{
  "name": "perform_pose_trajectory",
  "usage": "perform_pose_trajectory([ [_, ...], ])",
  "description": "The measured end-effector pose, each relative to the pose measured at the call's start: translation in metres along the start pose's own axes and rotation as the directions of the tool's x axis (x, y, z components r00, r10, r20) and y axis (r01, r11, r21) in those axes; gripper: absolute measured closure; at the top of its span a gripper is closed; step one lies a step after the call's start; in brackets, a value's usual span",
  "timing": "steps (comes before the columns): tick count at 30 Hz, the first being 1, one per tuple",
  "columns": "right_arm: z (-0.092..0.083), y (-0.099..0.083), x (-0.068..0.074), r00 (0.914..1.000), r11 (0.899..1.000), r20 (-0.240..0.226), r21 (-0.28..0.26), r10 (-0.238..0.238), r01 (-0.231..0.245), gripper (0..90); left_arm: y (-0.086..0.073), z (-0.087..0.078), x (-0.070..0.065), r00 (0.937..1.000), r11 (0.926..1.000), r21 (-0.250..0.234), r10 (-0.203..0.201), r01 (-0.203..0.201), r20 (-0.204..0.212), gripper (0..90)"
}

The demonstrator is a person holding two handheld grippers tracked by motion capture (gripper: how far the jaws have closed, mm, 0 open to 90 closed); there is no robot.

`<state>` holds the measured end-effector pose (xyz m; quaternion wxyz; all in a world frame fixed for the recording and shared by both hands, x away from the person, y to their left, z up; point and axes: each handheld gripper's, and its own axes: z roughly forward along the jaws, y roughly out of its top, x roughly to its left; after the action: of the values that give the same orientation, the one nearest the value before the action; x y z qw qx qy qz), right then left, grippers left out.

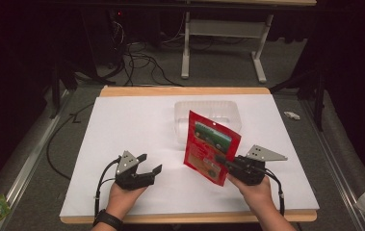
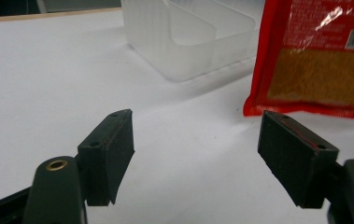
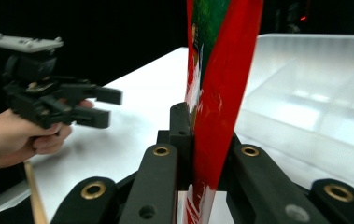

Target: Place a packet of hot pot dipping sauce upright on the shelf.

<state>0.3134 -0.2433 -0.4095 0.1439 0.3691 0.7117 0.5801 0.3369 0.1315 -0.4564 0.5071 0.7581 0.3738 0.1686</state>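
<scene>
High view: white table bearing one clear plastic container at centre-far; one red pouch, green picture panel on its face, held upright just in front of the container by the right gripper, jaws closed on the pouch's lower edge; left gripper near the front of the table, well apart from the pouch, jaws spread and holding nothing. Left gripper view: both jaws wide apart over bare white table; pouch ahead to the right, its bottom seam close to or touching the table; container beyond, divided inside. Right gripper view: jaws pinched flat on the thin pouch, which rises edge-on between them; container to the right; left gripper and its hand farther off at left. Risk, as a judgement: the grip sits low on a tall, limp pouch, so it may flop, twist or slide out of the jaws; it could also catch the container's rim and push it.
</scene>
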Motion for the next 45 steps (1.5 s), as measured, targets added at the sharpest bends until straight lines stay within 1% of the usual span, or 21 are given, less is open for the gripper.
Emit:
perform_pose_trajectory([
  [7, -0.021, 0.006, -0.019, 0.9959, 0.999, 0.091, -0.046, -0.001, 0.006, 85.1, 0.000, 0.000, 0.000, 0.9999, 0.9999, 0.004, 0.010, -0.010, -0.008, 25.7],
  [11, -0.031, 0.008, -0.028, 0.9908, 0.998, 0.135, -0.066, 0.005, 0.004, 85.1, 0.000, 0.000, 0.001, 0.9999, 0.9999, 0.003, 0.010, -0.010, -0.011, 25.7],
  [12, -0.035, 0.009, -0.032, 0.9882, 0.997, 0.153, -0.077, 0.010, 0.002, 85.1, 0.000, 0.000, 0.001, 0.9999, 0.9999, 0.003, 0.010, -0.010, -0.011, 25.7],
  [14, -0.036, 0.009, -0.033, 0.9871, 0.997, 0.160, -0.082, 0.012, 0.002, 85.1, 0.000, 0.000, 0.001, 0.9999, 1.0000, -0.001, 0.008, -0.008, -0.012, 25.7],
  [15, -0.038, 0.010, -0.035, 0.9856, 0.996, 0.169, -0.085, 0.016, -0.002, 85.1, 0.000, -0.001, 0.000, 0.9998, 0.9999, -0.001, 0.012, -0.012, -0.014, 25.7],
  [17, -0.040, 0.011, -0.037, 0.9837, 0.996, 0.179, -0.093, 0.015, 0.002, 85.1, 0.001, -0.001, -0.001, 0.9983, 0.9985, 0.015, 0.054, -0.053, -0.023, 25.6],
  [18, -0.040, 0.012, -0.038, 0.9825, 0.995, 0.186, -0.100, 0.017, 0.002, 85.1, 0.000, -0.001, -0.002, 0.9980, 0.9981, 0.021, 0.059, -0.058, -0.022, 25.6],
  [20, -0.041, 0.015, -0.039, 0.9813, 0.994, 0.191, -0.111, 0.023, -0.001, 85.1, 0.002, -0.004, 0.000, 0.9988, 0.9981, 0.040, 0.046, -0.046, -0.015, 25.2],
  [22, -0.040, 0.018, -0.040, 0.9807, 0.993, 0.193, -0.122, 0.029, -0.005, 85.1, 0.006, -0.011, 0.002, 0.9998, 0.9992, 0.035, 0.020, -0.020, -0.007, 25.1],
  [24, -0.037, 0.021, -0.041, 0.9801, 0.992, 0.196, -0.129, 0.033, -0.007, 85.1, 0.008, -0.017, 0.002, 0.9995, 0.9989, 0.038, 0.028, -0.027, -0.012, 25.2],
  [27, -0.033, 0.027, -0.040, 0.9782, 0.991, 0.205, -0.136, 0.033, -0.004, 85.1, 0.003, -0.026, 0.002, 0.9964, 0.9965, 0.037, 0.076, -0.075, -0.038, 24.8],
  [28, -0.031, 0.030, -0.040, 0.9771, 0.990, 0.211, -0.141, 0.030, 0.000, 85.1, -0.002, -0.028, 0.003, 0.9964, 0.9972, 0.022, 0.072, -0.071, -0.044, 24.7],
  [29, -0.028, 0.032, -0.041, 0.9769, 0.989, 0.211, -0.149, 0.032, 0.000, 85.1, -0.006, -0.028, 0.004, 0.9984, 0.9990, 0.011, 0.044, -0.044, -0.036, 24.7],
  [30, -0.025, 0.035, -0.041, 0.9758, 0.988, 0.216, -0.155, 0.036, -0.002, 85.2, -0.007, -0.029, 0.007, 0.9998, 0.9998, 0.014, 0.013, -0.013, -0.017, 24.7],
  [31, -0.022, 0.037, -0.042, 0.9752, 0.987, 0.218, -0.160, 0.038, -0.003, 85.2, -0.006, -0.029, 0.008, 1.0000, 0.9999, 0.013, 0.001, -0.001, -0.007, 24.2],
  [33, -0.016, 0.040, -0.045, 0.9740, 0.986, 0.221, -0.168, 0.047, -0.010, 85.2, -0.005, -0.031, 0.007, 0.9997, 0.9998, -0.007, 0.020, -0.020, -0.015, 24.6],
  [35, -0.009, 0.043, -0.048, 0.9737, 0.984, 0.221, -0.176, 0.054, -0.014, 85.2, -0.008, -0.030, 0.007, 0.9997, 0.9996, 0.011, 0.025, -0.025, -0.003, 24.8],
  [37, -0.002, 0.046, -0.050, 0.9731, 0.984, 0.223, -0.178, 0.056, -0.016, 85.2, -0.009, -0.028, 0.007, 0.9994, 0.9993, 0.016, 0.034, -0.034, 0.003, 24.8],
  [41, 0.013, 0.051, -0.053, 0.9699, 0.985, 0.239, -0.172, 0.047, -0.006, 85.2, -0.008, -0.029, 0.009, 0.9997, 0.9997, -0.001, 0.025, -0.025, 0.008, 24.8],
  [44, 0.024, 0.053, -0.057, 0.9674, 0.985, 0.248, -0.170, 0.049, -0.007, 85.2, -0.009, -0.029, 0.009, 0.9993, 0.9993, -0.002, 0.037, -0.037, 0.001, 24.8],
  [45, 0.027, 0.054, -0.058, 0.9673, 0.985, 0.249, -0.171, 0.048, -0.005, 85.2, -0.009, -0.029, 0.009, 0.9994, 0.9994, -0.005, 0.033, -0.033, 0.004, 24.8],
])
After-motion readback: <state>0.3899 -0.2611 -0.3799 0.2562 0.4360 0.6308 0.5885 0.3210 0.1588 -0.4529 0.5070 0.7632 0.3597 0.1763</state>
